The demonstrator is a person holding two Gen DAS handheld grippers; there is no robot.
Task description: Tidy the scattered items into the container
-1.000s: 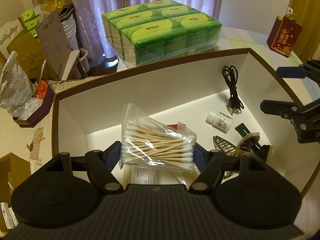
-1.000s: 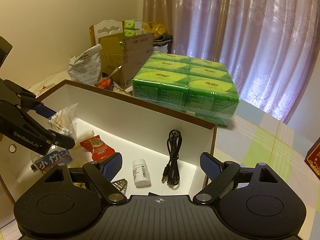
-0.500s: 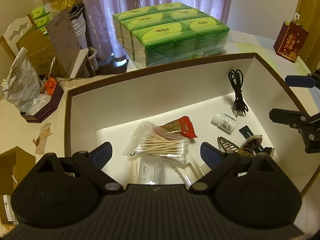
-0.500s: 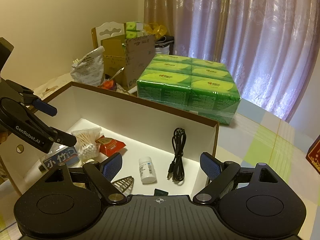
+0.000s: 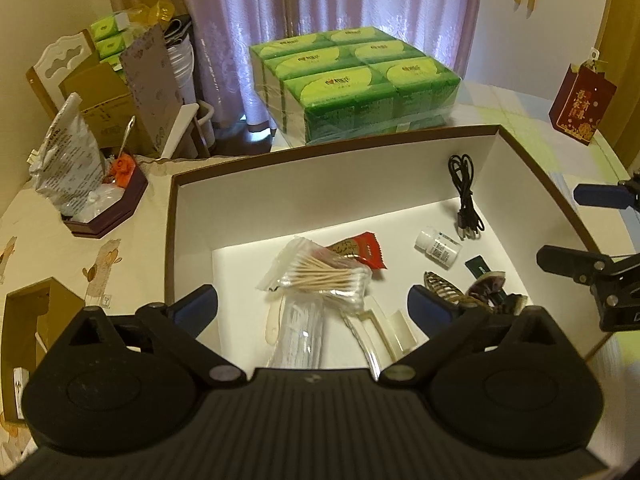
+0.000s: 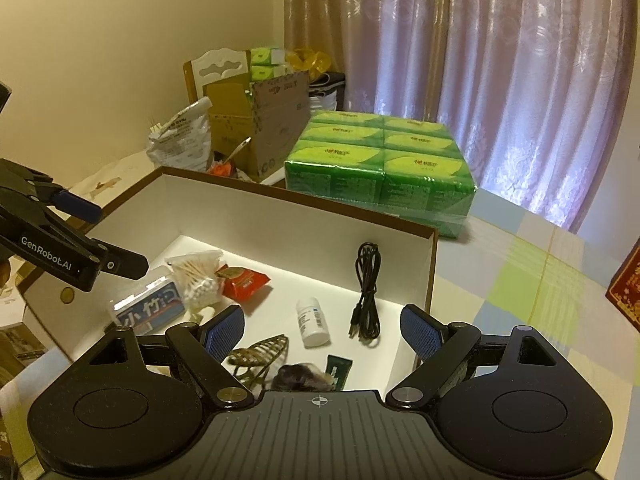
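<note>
The box (image 5: 520, 152) on the worktop (image 6: 520, 280) already holds the cotton buds (image 5: 320, 278), red packet (image 5: 366, 248), pill bottle (image 5: 438, 246) and cable (image 5: 466, 200). Both left tongs (image 5: 312, 306) and right tongs (image 6: 322, 326) hang spread and empty above the box; little seems left.

Matt white card lines the box (image 5: 320, 184); glossy clear plastic wraps the cotton swabs (image 5: 324, 280).
</note>
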